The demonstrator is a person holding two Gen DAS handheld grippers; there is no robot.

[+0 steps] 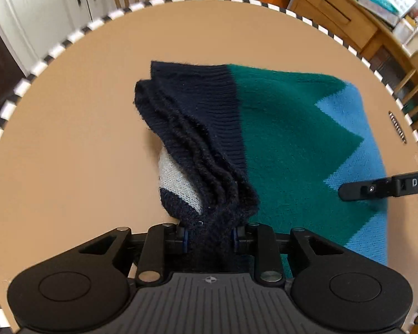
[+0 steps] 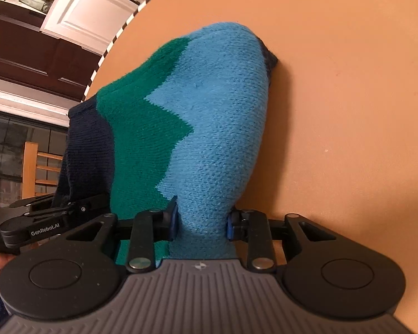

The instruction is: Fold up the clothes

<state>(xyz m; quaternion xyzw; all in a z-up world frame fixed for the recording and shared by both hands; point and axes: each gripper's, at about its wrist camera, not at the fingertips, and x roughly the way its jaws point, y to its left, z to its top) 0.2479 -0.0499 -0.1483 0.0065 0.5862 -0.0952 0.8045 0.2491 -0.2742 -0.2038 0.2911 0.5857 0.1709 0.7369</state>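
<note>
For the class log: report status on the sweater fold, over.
Left gripper shut on sweater's navy hem. Right gripper shut on blue part. Sweater partly lifted off round table. Nothing in the way.

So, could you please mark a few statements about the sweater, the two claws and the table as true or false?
1. The left claw is shut on the sweater's navy ribbed part. True.
2. The right claw hangs empty above the table. False: it pinches the sweater's light blue part.
3. The sweater is plain red. False: it is navy, green and light blue in zigzag bands.
4. The table has a black-and-white striped rim. True.
</note>
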